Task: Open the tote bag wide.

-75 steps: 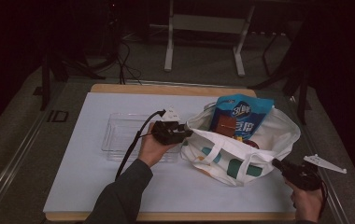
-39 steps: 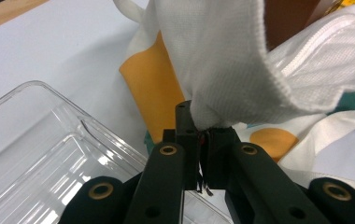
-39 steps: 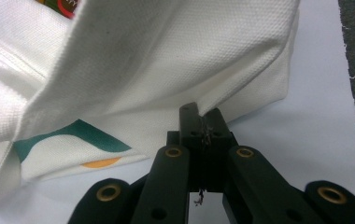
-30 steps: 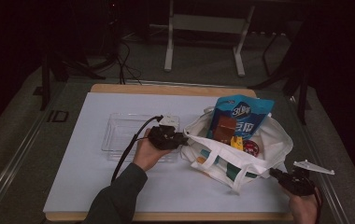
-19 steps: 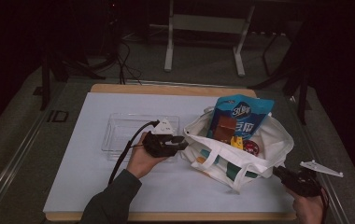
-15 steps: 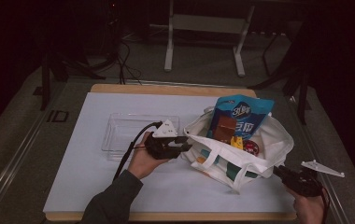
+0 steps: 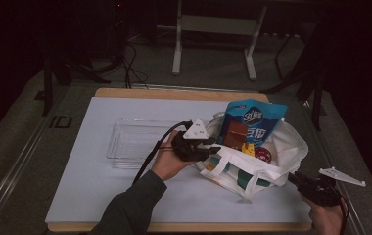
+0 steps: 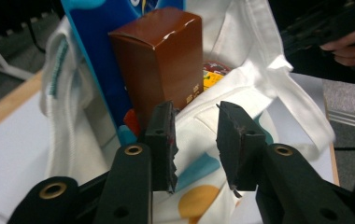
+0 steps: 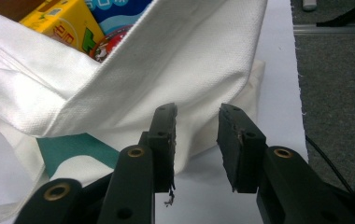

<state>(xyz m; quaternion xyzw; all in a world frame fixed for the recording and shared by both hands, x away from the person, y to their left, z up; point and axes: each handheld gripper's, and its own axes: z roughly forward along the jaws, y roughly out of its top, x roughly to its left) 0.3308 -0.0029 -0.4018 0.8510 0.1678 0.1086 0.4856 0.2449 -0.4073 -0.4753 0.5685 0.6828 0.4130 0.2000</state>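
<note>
A white tote bag (image 7: pixel 267 156) with teal patches stands open on the white mat. A blue snack pack (image 7: pixel 255 120), a brown box (image 8: pixel 161 60), a yellow carton (image 9: pixel 59 23) and a red-lidded item (image 7: pixel 263 154) stick out of it. My left gripper (image 7: pixel 217 149) is at the bag's left rim. Its jaws have been opening, and in the left gripper view it (image 8: pixel 194 109) stands open with cloth beyond the pads, none pinched. My right gripper (image 7: pixel 291 176), at the bag's lower right corner, has just been opening. In its own view it (image 9: pixel 196 109) is open in front of the cloth.
A clear plastic tray (image 7: pixel 135 143) lies on the mat left of the bag, just behind my left hand. The mat (image 7: pixel 91 186) sits on a wooden board (image 7: pixel 174 94) with grey floor around it. The right hand's gripper (image 8: pixel 325 28) shows beyond the bag.
The left gripper has shifted a little right and up along the bag's left rim. The right gripper has stayed near the lower right corner. The bag's mouth looks slacker than before.
</note>
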